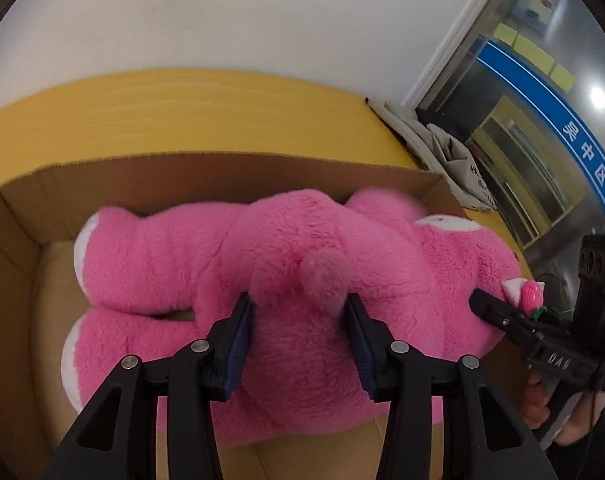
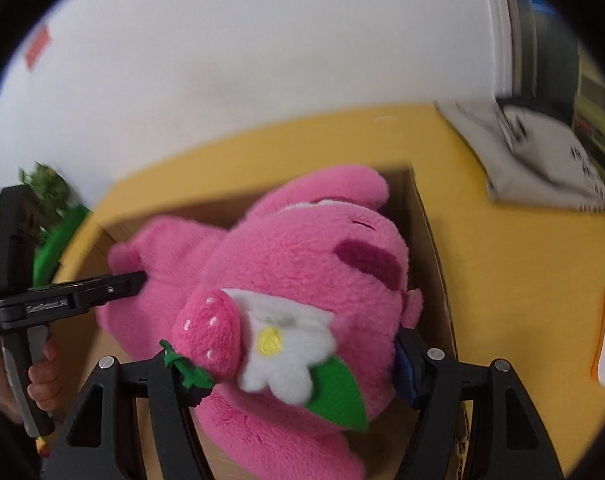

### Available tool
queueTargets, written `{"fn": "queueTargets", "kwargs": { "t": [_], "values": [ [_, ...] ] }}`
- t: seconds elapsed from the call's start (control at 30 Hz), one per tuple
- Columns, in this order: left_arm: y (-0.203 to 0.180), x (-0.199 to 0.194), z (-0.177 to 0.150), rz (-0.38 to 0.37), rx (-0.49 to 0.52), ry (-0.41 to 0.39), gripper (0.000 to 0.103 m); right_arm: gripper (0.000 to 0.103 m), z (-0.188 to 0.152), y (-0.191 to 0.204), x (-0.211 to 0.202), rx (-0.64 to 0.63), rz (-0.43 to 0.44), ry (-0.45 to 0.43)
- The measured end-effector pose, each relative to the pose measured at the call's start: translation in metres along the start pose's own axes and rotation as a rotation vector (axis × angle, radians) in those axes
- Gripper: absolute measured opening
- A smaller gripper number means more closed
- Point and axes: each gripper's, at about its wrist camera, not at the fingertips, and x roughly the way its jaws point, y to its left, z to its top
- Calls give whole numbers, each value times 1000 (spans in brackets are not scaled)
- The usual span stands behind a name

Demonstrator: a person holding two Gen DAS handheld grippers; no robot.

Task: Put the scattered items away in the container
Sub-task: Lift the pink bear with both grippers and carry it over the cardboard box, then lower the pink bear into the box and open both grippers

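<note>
The right claw (image 2: 294,364) grips the pink plush bear (image 2: 302,264) by the head, fingers wide on either side, strawberry and flower (image 2: 282,340) right between them. Beyond it, the cardboard box (image 2: 430,240) on the yellow tabletop (image 2: 502,280). Far left, the left claw (image 2: 136,280) touches the plush.

Pink plush bear (image 1: 302,280); brown cardboard box (image 1: 14,232); yellow table (image 2: 502,240).

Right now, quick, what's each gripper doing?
Left gripper: jaws shut on the pink plush bear.
Right gripper: jaws shut on the bear's head.
</note>
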Motion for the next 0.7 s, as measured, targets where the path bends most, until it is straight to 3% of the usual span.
{"fn": "queueTargets", "kwargs": {
  "t": [0.1,0.17,0.2,0.3,0.37,0.5,0.57,0.7],
  "values": [
    [2,-2,5,12,-21,14,56,71,2,-6,1,20,16,-8],
    [2,-3,5,44,-26,3,65,78,4,-3,6,19,-11,-14],
    [3,-5,4,59,-35,0,72,87,5,-3,9,33,-13,-13],
    [7,-25,4,70,-39,-10,72,92,16,-6,13,54,3,19],
    [5,-54,2,103,-18,-40,73,93,15,-7,-2,39,-11,9],
    [-6,-136,-22,178,53,-167,94,94,1,-1,-56,-32,-23,-77],
    [-22,-179,-46,259,106,-237,103,102,-17,6,-91,-67,-17,-113],
    [-53,-244,-100,391,184,-331,103,103,-53,33,-148,-147,-33,-182]
  ]
}}
